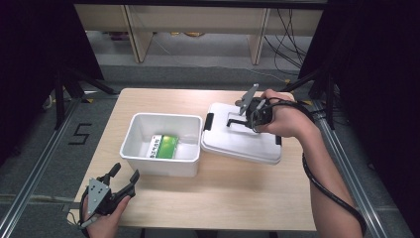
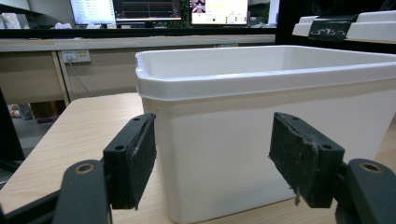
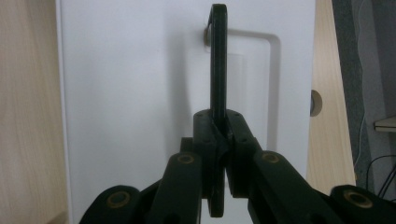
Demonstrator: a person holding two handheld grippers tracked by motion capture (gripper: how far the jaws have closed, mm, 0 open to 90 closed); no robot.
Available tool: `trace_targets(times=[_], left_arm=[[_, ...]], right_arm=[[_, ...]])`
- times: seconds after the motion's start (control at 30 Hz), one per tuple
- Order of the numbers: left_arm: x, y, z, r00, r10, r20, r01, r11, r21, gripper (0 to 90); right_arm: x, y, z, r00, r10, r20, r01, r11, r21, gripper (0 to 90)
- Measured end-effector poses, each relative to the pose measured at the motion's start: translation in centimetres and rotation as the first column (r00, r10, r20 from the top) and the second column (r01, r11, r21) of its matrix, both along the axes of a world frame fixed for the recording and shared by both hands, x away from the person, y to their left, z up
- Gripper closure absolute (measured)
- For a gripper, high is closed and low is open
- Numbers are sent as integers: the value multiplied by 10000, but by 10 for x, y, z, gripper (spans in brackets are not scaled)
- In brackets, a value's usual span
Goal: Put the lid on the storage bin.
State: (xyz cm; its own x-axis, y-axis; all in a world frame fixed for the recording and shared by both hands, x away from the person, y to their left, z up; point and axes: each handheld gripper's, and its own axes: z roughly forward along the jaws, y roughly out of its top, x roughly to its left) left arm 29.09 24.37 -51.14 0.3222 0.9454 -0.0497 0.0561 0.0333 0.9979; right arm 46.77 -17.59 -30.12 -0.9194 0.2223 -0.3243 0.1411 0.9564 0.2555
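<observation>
A white plastic box (image 1: 161, 165) stands open on the wooden table (image 1: 237, 198) with a green packet (image 1: 164, 147) lying inside. Its white lid (image 1: 233, 144) lies to the right of the box. My right gripper (image 1: 243, 120) is shut on the lid's black handle (image 3: 217, 65), which stands raised edge-on between the jaws. My left gripper (image 1: 125, 174) is open near the table's front left, just short of the box's near wall (image 2: 261, 154), with nothing between its pads (image 2: 299, 158).
A black latch (image 1: 208, 121) sits on the lid's left edge, and another latch (image 2: 335, 29) is on the lid's side. Black tripod legs (image 1: 64, 89) stand off the table's left and right. Desks and monitors (image 2: 144, 9) lie beyond.
</observation>
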Motion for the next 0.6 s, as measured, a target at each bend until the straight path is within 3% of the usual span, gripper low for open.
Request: trace_targets(times=[0.07,0.1,0.6], left_arm=[[-2,2,1,9999,41,-150,-38,9997,226,308],[-2,2,1,9999,48,-141,-45,9998,189,308],[-2,3,2,9999,24,-112,-22,9998,204,308]], right_arm=[[1,4,2,9998,190,106,-191,9998,86,850],[0,6,3,10000,-88,-20,89,9999,88,850],[3,37,11,9993,365,42,-365,9993,76,850]])
